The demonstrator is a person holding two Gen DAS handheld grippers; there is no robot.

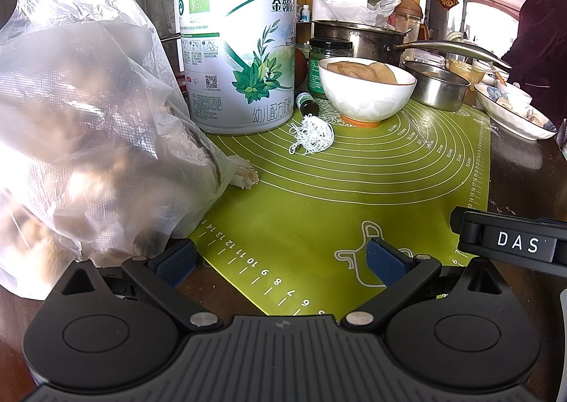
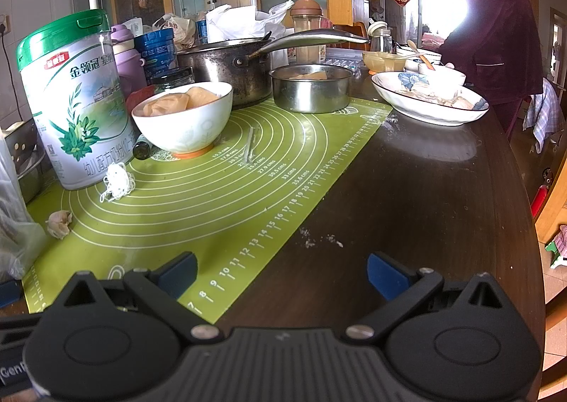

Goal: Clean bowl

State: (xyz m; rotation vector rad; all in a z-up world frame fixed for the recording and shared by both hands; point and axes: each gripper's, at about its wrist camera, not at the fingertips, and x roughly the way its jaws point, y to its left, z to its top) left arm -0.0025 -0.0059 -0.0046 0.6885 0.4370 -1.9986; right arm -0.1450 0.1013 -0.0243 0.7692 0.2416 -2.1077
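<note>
Both the left gripper [image 1: 280, 262] and right gripper [image 2: 281, 272] are hovering wide and empty at the mat's [image 2: 219, 210] near edge; approach is just starting, next reaching toward the far-edge bowl [image 2: 184, 118].

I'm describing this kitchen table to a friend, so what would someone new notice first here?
Probably the tall white formula tin with the green lid, standing at the back left of the lime-green baking mat. Just right of it sits a white ceramic bowl with an orange foot, holding pale crumpled paper. A big crinkled clear plastic bag fills the left side, while both tongs, left and right, are open and empty in the foreground.
</note>
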